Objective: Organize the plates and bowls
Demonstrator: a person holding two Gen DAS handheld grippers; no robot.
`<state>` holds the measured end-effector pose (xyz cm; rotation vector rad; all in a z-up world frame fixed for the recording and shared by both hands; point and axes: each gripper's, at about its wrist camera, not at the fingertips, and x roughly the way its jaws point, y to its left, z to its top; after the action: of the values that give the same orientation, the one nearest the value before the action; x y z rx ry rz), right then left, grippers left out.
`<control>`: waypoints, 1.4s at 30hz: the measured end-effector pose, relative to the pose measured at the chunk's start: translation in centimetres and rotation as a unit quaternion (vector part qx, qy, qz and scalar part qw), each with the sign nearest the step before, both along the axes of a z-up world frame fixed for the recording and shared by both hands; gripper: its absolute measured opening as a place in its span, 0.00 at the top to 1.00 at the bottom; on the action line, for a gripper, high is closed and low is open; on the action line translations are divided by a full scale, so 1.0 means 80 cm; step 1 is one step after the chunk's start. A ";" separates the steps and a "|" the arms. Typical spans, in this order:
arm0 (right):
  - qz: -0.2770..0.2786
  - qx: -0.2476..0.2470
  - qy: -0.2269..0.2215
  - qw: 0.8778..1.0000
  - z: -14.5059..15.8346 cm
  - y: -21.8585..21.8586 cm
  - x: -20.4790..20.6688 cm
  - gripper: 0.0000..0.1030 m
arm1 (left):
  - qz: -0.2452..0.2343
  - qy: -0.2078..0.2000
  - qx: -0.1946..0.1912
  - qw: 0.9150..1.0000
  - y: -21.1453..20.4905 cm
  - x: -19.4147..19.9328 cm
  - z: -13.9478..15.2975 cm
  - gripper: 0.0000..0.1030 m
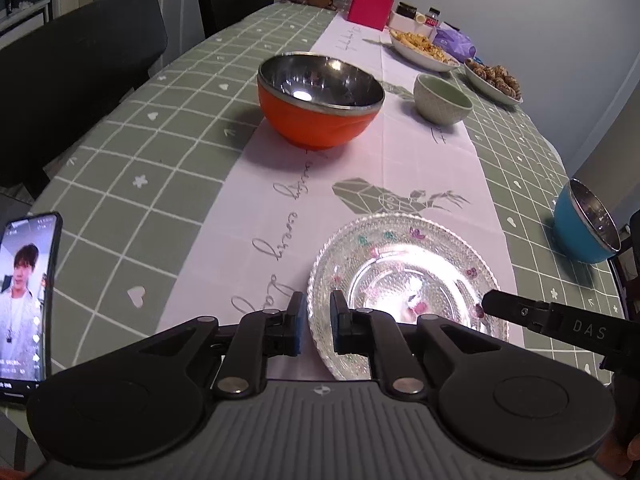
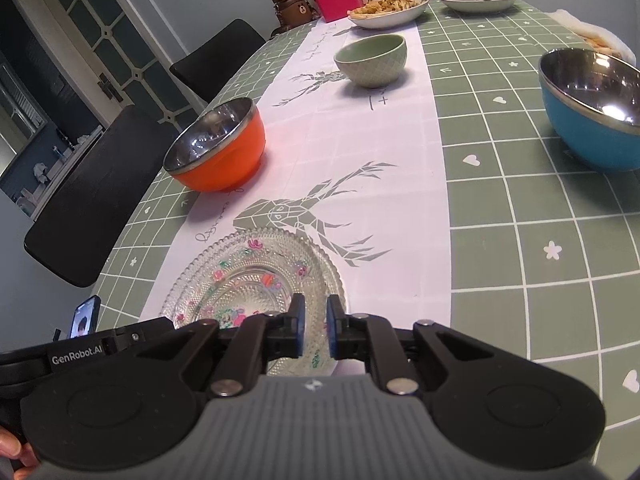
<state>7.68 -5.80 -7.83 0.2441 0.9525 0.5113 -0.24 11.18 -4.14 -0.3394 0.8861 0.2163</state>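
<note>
Glass plate [image 1: 404,276] on worktop [image 1: 168,128], left gripper [image 1: 319,326] and right gripper [image 2: 314,330] above its near rim, jaws slightly parted, holding nothing, orange bowl [image 1: 320,100] beyond

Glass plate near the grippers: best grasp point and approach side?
Grip the beaded rim of the glass plate, nearest edge, coming low from the near side. It lies flat on the runner, so only the upturned rim gives the fingers purchase. The right gripper is probably best placed.

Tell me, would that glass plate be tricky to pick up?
Probably. The glass plate looks rigid and breakable, so a drop could crack it. It lies low and flat on the tablecloth, so only the thin rim offers grip. Its beaded surface may reduce slipping.
</note>
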 end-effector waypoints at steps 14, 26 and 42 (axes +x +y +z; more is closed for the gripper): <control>0.007 -0.049 -0.107 0.993 0.030 0.008 -0.018 0.76 | 0.029 -0.019 -0.020 0.999 0.020 -0.001 0.007 0.76; -0.035 0.059 0.091 0.993 -0.031 -0.025 0.024 0.68 | 0.024 0.001 -0.071 0.997 0.017 0.006 -0.025 0.60; -0.048 0.102 0.116 0.987 -0.040 -0.024 0.029 0.77 | 0.043 0.002 -0.127 0.991 0.030 0.017 -0.032 0.66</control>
<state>10.01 -7.70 -11.03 0.5421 1.1101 0.4984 1.09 13.57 -6.67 -0.6155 0.9053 0.1842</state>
